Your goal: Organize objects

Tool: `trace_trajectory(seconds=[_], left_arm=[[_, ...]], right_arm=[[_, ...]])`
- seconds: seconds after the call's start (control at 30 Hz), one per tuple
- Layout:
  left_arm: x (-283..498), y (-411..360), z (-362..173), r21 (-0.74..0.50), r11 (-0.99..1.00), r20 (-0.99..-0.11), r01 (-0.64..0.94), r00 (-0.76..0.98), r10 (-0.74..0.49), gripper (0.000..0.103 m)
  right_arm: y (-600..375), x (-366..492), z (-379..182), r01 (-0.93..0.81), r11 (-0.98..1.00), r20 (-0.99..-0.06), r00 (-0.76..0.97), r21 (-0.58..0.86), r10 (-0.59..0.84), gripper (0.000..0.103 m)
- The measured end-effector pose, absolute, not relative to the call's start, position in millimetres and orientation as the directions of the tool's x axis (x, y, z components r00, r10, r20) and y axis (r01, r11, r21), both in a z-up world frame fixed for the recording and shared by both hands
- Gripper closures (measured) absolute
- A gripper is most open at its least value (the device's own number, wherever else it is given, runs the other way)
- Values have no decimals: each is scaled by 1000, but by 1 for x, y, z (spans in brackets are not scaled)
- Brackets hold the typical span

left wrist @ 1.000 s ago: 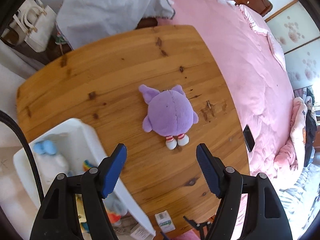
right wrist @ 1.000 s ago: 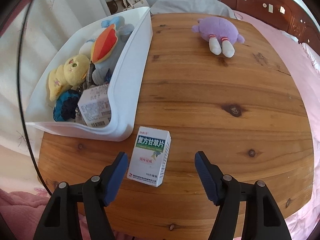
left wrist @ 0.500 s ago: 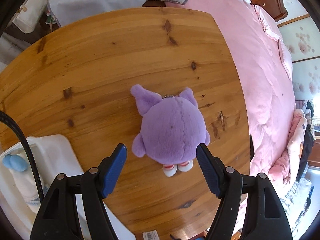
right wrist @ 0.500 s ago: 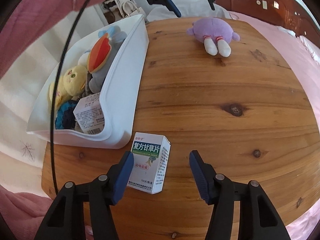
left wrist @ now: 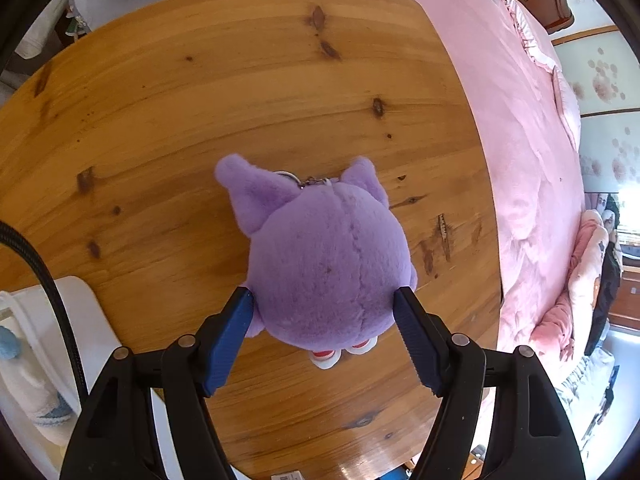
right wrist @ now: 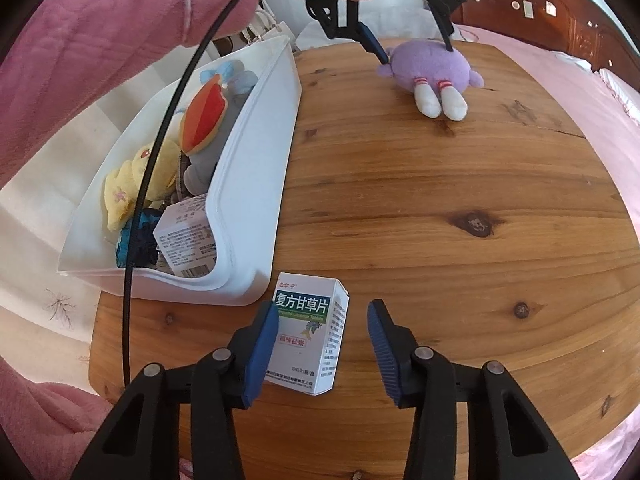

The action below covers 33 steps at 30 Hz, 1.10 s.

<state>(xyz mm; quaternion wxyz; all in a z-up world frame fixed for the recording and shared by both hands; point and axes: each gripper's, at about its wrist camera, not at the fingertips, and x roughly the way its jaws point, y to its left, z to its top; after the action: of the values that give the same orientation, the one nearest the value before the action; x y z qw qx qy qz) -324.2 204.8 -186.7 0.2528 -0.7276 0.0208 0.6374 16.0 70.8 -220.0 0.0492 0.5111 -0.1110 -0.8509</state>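
A round purple plush [left wrist: 328,264] lies face down on the wooden table [left wrist: 240,100]. My left gripper [left wrist: 322,304] is down over it, open, one blue pad at each side of its body without squeezing. From the right wrist view the same plush [right wrist: 432,68] sits at the far edge under the left gripper [right wrist: 412,46]. Near the table's front, a white medicine box [right wrist: 310,336] with a green band lies flat between the pads of my right gripper [right wrist: 323,308]. Those jaws are closing; the left pad is at the box's edge and the right pad still stands apart.
A white bin [right wrist: 256,184] on the table's left holds a yellow plush [right wrist: 132,184], an orange-and-grey toy [right wrist: 204,120] and another box [right wrist: 188,240]. A pink sleeve [right wrist: 100,40] and a black cable [right wrist: 160,128] hang over it. A pink bed [left wrist: 520,160] borders the table.
My left gripper came down over the purple plush, which now sits between its pads. The right jaws narrowed around the medicine box. A hand and the left gripper entered the right view.
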Motion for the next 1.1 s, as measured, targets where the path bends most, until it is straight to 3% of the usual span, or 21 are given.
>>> trace_trajectory(seconds=[0.77, 1.1], left_arm=[[-328, 204, -204, -426, -863, -899, -270, 233, 371, 20], [-327, 196, -196, -445, -857, -892, -261, 211, 399, 37]], right_arm=[[80, 15, -220, -38, -945, -842, -468, 323, -269, 86], [86, 12, -222, -43, -928, -847, -426, 370, -317, 84]])
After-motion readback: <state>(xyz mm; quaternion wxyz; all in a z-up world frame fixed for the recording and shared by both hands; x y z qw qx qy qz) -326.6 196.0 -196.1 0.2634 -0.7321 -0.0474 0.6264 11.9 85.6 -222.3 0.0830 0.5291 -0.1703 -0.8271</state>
